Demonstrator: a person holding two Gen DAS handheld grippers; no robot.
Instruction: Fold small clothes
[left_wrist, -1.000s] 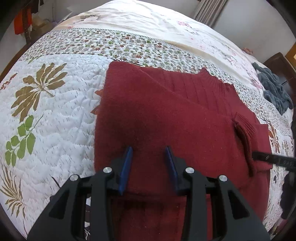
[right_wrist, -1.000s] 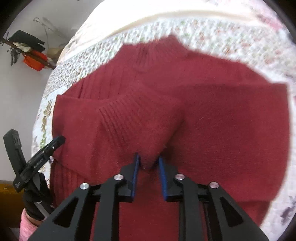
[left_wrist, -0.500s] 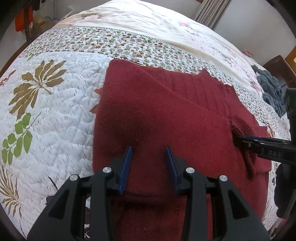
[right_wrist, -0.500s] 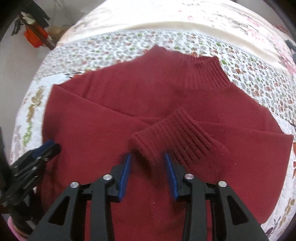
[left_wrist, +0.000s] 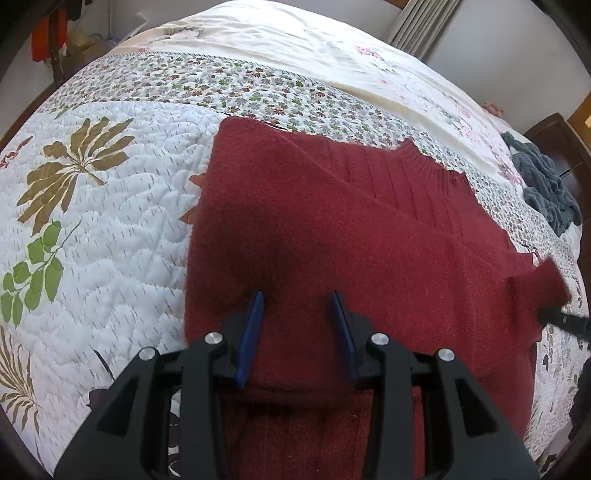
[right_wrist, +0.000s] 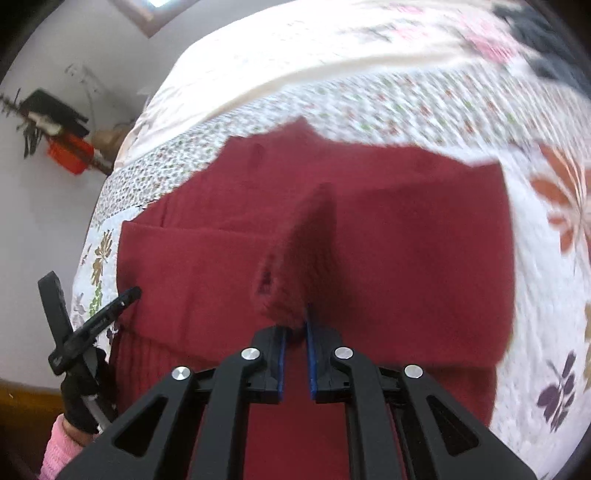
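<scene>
Right tool (right_wrist: 295, 328) pinches the sleeve cuff (right_wrist: 291, 258), lifted over the red sweater (left_wrist: 332, 229); left tool (left_wrist: 297, 306) gapes wide at six o'clock. Lay the cuff flat, no bunching.

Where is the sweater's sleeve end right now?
The sleeve cuff is pinched in the right tongs, lifted over the middle of the red sweater on the quilt.

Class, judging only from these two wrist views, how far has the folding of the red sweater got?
Done: the red sweater lies flat on the quilt, one sleeve folded across the body. In hand: the right gripper pinches the other sleeve's cuff, lifted above the body; the left gripper is open over the lower part. Left: laying that sleeve down and folding the body.
</scene>
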